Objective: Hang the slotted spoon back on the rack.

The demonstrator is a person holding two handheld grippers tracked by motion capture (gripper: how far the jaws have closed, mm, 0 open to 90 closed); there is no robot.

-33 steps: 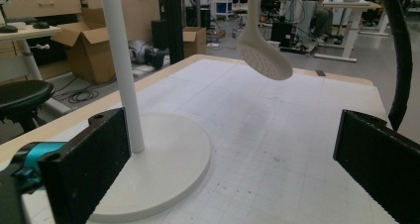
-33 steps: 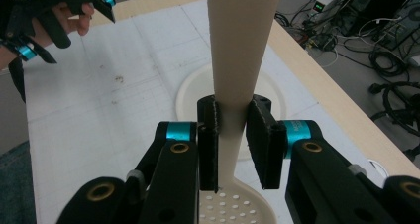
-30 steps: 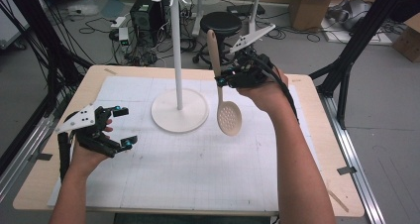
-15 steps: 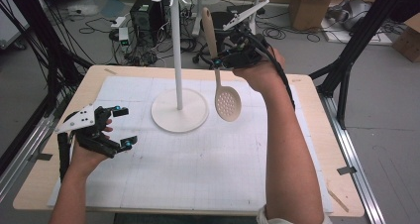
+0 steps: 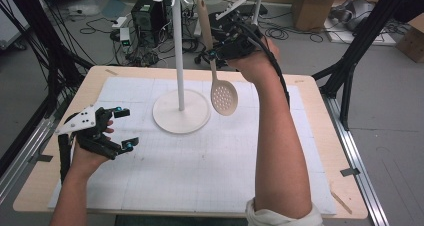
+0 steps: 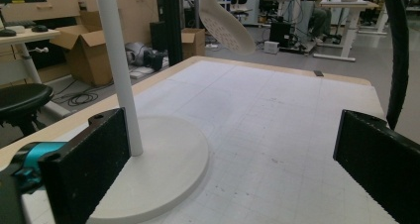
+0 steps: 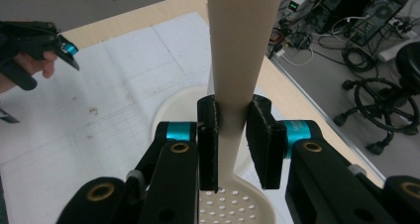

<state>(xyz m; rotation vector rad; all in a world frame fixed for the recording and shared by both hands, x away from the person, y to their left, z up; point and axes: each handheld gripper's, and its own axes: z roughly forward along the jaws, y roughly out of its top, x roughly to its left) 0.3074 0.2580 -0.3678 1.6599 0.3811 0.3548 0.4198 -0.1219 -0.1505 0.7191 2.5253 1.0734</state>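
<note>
A cream plastic slotted spoon (image 5: 216, 66) hangs in the air, bowl down, just right of the white hook stand's pole (image 5: 178, 51) above the desk (image 5: 310, 91). The right gripper (image 5: 214, 53) clamps its handle (jaws closed on it). The left gripper (image 5: 125, 128) rests near-left, jaws wide apart, empty.

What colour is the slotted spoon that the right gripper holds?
The slotted spoon is cream-beige, seen best in the high view.

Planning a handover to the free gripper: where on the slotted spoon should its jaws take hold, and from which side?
Grip the slotted spoon on the bare handle just under the right gripper, coming level from the stand side. It hangs upright, bowl down; the handle is slim, the bowl broad and curved.
</note>
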